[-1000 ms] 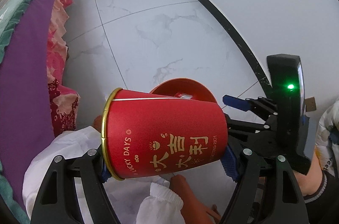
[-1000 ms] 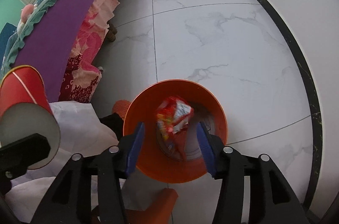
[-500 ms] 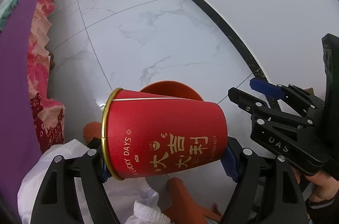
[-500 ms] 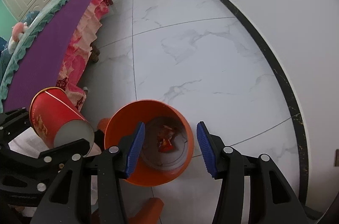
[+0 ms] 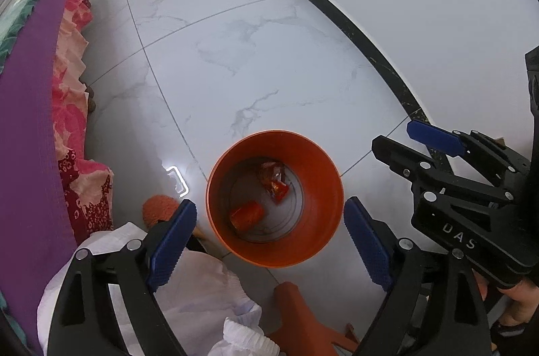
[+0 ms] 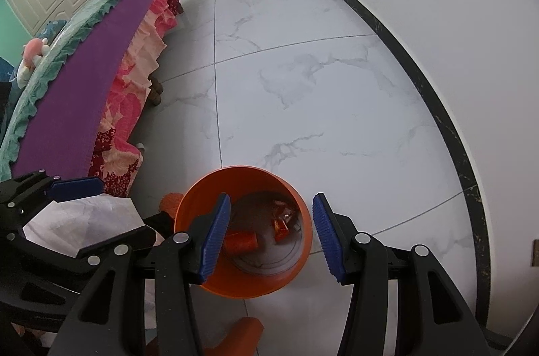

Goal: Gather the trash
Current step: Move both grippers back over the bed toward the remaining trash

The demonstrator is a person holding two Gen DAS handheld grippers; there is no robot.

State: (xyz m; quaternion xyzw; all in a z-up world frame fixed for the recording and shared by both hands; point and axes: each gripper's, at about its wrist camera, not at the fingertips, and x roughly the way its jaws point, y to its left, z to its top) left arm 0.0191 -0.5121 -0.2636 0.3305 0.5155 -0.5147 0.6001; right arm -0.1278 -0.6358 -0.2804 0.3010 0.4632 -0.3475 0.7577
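Note:
An orange bin (image 5: 323, 241) stands on the white marble floor; it also shows in the right wrist view (image 6: 188, 204). Inside it lie a red paper cup (image 5: 247, 214) on its side and a red snack wrapper (image 5: 273, 179); both show in the right wrist view, the cup (image 6: 241, 240) and the wrapper (image 6: 281, 223). My left gripper (image 5: 269, 241) is open and empty above the bin. My right gripper (image 6: 271, 234) is open and empty above the bin too, and it shows at the right of the left wrist view (image 5: 434, 137).
A bed with a purple sheet (image 6: 84, 76) and pink floral skirt (image 5: 72, 133) runs along the left. A white wall with a black skirting line (image 6: 438, 106) curves along the right. The person's white clothing (image 5: 188, 292) and orange slippers (image 5: 303, 319) are below the grippers.
My left gripper has opened and let go of the red cup, which now lies in the bin. Both grippers have risen higher above the bin.

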